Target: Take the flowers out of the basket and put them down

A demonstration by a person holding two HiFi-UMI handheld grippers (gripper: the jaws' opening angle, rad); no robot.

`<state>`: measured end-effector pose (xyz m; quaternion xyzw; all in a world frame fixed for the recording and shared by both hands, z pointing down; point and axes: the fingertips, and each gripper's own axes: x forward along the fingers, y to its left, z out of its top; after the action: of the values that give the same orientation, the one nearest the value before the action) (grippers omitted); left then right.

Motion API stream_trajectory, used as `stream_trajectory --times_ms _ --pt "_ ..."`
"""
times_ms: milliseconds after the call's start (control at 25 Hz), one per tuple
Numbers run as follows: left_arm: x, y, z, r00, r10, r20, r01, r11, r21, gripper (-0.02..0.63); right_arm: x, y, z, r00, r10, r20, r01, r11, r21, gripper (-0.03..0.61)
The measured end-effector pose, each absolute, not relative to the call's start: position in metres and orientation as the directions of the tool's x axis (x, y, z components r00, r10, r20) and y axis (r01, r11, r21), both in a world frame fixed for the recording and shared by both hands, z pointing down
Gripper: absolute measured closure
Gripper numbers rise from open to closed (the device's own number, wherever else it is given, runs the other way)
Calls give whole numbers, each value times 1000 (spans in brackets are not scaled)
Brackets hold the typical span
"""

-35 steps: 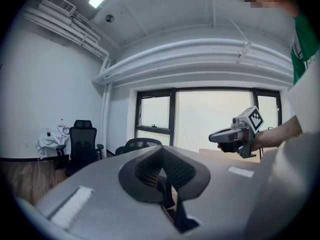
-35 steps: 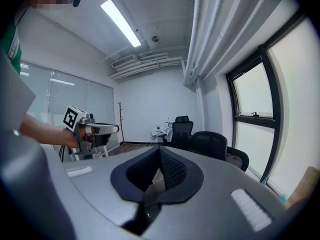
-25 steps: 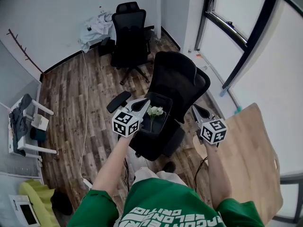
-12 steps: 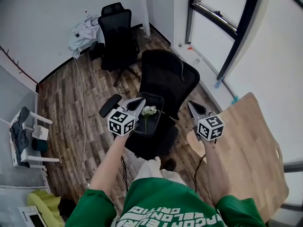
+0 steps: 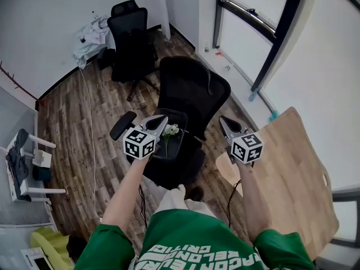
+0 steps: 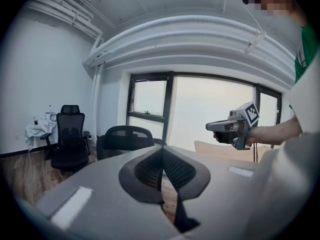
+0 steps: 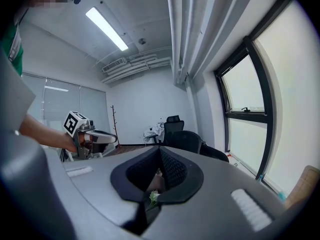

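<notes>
Left gripper (image 5: 163,118) and right gripper (image 5: 223,119), jaws closed, flank the basket (image 5: 179,115), where the white flowers (image 5: 170,130) apparently stand untouched; lifting out and setting down are both left to do.

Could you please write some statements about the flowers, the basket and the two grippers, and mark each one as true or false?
1. The white flowers stand in the basket on the black chair. True.
2. The left gripper holds a flower. False: its jaws are together with nothing between them.
3. The wooden table is on the person's right side. True.
4. The right gripper rests on the table. False: it is held in the air above it.
</notes>
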<state>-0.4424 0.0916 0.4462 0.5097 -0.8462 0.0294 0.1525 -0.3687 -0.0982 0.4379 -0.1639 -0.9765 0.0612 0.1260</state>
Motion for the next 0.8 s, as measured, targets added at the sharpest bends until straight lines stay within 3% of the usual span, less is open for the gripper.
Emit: stream_trajectory --times_ms 800 --pt "-496 131 568 -507 -778 372 -752 610 250 595 -434 -62 501 -833 405 377 361 914 -184 572"
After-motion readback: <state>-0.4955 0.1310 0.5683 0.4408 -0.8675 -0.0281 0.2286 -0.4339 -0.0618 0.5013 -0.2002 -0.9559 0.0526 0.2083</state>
